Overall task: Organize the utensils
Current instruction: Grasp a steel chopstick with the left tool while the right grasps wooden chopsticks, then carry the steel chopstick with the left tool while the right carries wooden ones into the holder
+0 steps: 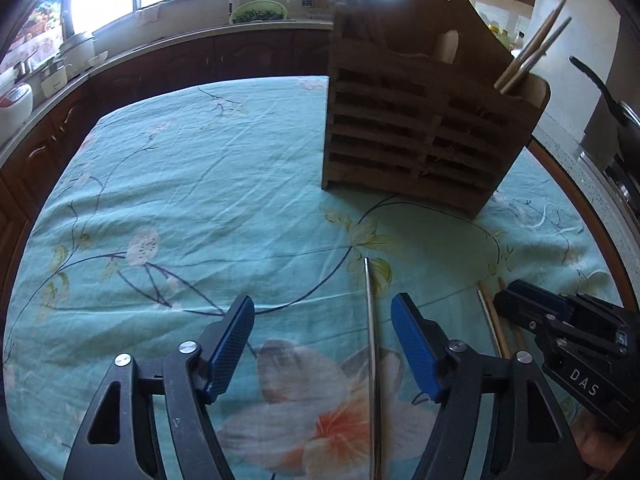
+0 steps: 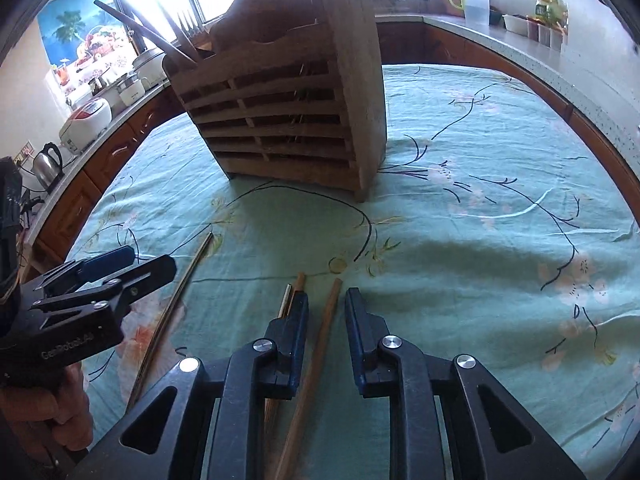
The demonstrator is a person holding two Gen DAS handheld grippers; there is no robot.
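Tablecloth (image 1: 200,168): pale turquoise, printed with dark thin branches, yellow-green leaves and white-and-orange blossoms; utensil holder (image 1: 420,136) standing on it: brown wood with darker horizontal slots; chopsticks (image 1: 532,48) in the holder: light tan; metal chopstick (image 1: 372,340) near the holder's front: silver-grey; wooden chopstick (image 2: 320,344): reddish brown; left gripper (image 1: 322,344) and right gripper (image 2: 326,340): black frames, blue pads.

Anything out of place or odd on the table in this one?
Yes: loose chopsticks lie on the tablecloth instead of in the wooden holder: a metal chopstick between the open left claw's fingers, a wooden chopstick between the open right claw's.
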